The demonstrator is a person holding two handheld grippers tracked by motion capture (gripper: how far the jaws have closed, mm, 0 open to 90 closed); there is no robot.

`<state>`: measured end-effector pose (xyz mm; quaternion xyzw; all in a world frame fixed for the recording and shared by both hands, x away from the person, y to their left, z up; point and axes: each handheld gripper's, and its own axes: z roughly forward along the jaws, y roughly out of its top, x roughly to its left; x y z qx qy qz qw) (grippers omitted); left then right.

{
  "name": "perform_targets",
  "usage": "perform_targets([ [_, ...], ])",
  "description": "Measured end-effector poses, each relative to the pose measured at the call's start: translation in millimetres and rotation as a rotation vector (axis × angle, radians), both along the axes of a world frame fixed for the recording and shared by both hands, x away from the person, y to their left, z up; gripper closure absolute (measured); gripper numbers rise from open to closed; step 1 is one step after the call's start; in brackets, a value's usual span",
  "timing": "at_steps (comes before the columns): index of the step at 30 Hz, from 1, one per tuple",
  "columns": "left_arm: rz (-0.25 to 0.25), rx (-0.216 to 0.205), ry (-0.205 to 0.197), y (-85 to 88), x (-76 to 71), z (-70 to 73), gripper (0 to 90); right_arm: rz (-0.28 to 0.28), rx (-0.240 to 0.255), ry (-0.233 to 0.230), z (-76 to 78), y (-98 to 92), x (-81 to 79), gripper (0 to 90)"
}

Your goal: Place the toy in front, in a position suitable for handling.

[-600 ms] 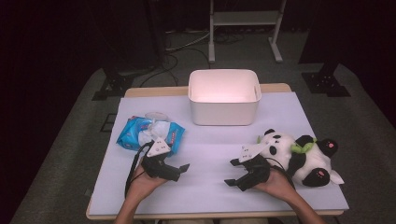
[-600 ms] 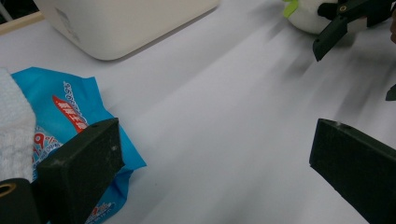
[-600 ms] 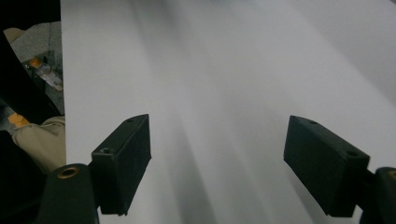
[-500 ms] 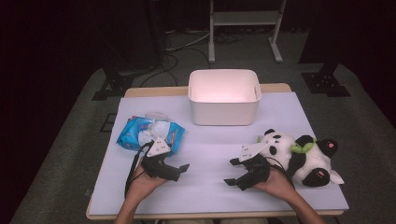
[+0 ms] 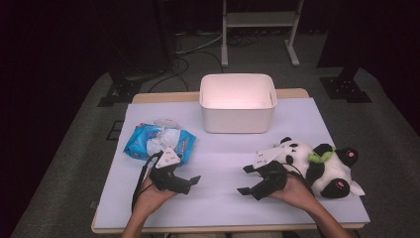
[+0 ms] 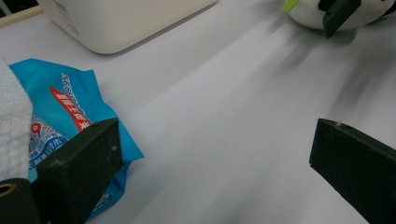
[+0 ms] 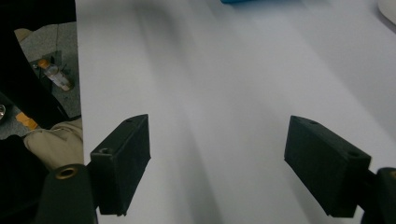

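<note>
1. The blue wipes pack [image 5: 159, 142] lay on the left part of the table [image 5: 223, 203], just beyond the left gripper [image 5: 190, 182]; the plush panda [image 5: 322, 166] lay at the right, just beside the right gripper [image 5: 250, 186]. The white bin [image 5: 237, 103] stood at the far middle, well apart from both.

2. Tool state: both grippers rested low at the near edge with jaws spread wide. Neither held anything. In the left gripper view, the pack [image 6: 60, 116] sat next to the left-hand jaw, not between the pair. In the right gripper view, bare table [image 7: 210, 93] lay between the jaws.

3. Risk, soft packaging: the pack appeared limp, with a white wipe [image 5: 163, 136] protruding from it. A pinch on a corner of film could likely slip, or pull out the wipe alone.

4. Risk, misalignment: the left gripper pointed right, across the table, rather than at the pack. A closure without first turning would probably catch nothing, or push the pack farther left.

5. Risk, plush grip: the panda looked bulky and compliant. A shallow pinch on an ear or limb could let it swing and snag the bin rim during transfer.

6. Risk, collision: both grippers pointed toward the centre of the table. Simultaneous reaches could cross, and the trailing cable [image 5: 138, 183] on the left could drag the pack.
</note>
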<state>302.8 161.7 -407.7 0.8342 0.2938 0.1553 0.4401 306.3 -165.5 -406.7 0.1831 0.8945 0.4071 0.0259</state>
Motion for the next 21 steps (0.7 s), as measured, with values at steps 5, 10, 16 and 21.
perform_targets([
  [5,-0.003,0.004,-0.002,-1.0,0.7,0.8,2.1,0.000,-0.001,-0.003,13.6,-3.8,1.3,21.2],
  [10,-0.006,0.004,-0.001,-2.3,1.6,0.0,2.1,-0.003,-0.004,0.008,24.8,-7.3,2.8,21.1],
  [16,-0.009,0.001,-0.006,-3.2,1.7,0.6,2.1,-0.005,-0.025,0.006,39.2,-12.0,0.9,21.1],
  [21,-0.010,0.005,-0.006,-3.6,1.6,1.1,2.1,0.000,-0.033,0.003,47.1,-15.2,-0.1,20.9],
])
